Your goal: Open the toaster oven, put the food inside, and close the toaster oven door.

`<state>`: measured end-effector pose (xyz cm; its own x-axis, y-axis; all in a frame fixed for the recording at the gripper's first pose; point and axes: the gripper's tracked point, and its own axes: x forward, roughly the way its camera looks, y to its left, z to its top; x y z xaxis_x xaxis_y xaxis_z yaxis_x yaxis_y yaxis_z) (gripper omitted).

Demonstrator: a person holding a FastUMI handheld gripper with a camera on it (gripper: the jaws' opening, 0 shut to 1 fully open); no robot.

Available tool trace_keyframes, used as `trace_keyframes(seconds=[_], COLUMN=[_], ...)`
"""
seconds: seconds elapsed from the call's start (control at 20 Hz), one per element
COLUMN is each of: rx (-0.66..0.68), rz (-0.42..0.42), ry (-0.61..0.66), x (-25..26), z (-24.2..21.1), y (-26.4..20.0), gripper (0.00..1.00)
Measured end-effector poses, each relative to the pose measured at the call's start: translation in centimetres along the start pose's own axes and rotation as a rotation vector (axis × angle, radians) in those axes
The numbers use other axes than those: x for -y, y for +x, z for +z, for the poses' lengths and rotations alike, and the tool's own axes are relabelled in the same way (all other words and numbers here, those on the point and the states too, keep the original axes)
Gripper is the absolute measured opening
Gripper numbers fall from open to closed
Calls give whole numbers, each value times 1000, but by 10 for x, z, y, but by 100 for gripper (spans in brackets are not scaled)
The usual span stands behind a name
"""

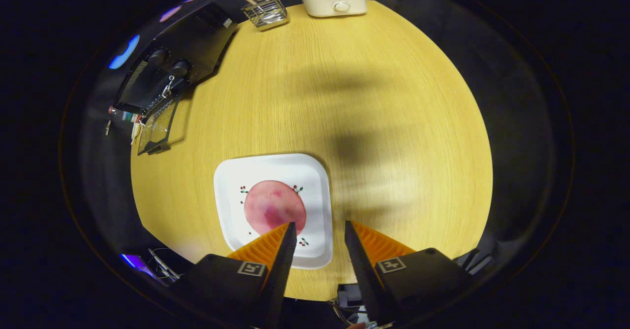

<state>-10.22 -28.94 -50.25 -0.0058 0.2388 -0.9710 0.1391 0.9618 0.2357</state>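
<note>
- Gripper (320,226) open, holding nothing, above plate (231,181).
- Meat slice (273,207) on plate, just ahead of left finger.
- Toaster oven (172,68) far left, door open.
- Risk: thin, flat slice slips from pinch.

The gripper (320,233) is held open above a white plate (275,171) bearing a pink food slice (273,206); the toaster oven (172,73) door is lowered.

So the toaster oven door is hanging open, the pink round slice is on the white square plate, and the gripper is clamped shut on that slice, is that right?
Not quite. The gripper is open, its fingers apart above the white square plate and pressing on nothing. The gripper view shows it. The rest holds: the toaster oven door hangs open and the pink round slice lies on the plate.
</note>
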Motion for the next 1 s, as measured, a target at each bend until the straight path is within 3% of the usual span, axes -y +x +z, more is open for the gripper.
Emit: trace_keyframes(seconds=[0.1, 0.2, 0.35, 0.65, 1.0], rx=[-6, 2, 7, 55, 158], rz=[-34, 1, 111, 400, 507], ry=[-15, -13, -36, 244, 458], x=[13, 9, 8, -9, -57], z=[3, 4, 3, -6, -9], y=[6, 6, 5, -24, -55], gripper=[46, 18, 5, 6, 5])
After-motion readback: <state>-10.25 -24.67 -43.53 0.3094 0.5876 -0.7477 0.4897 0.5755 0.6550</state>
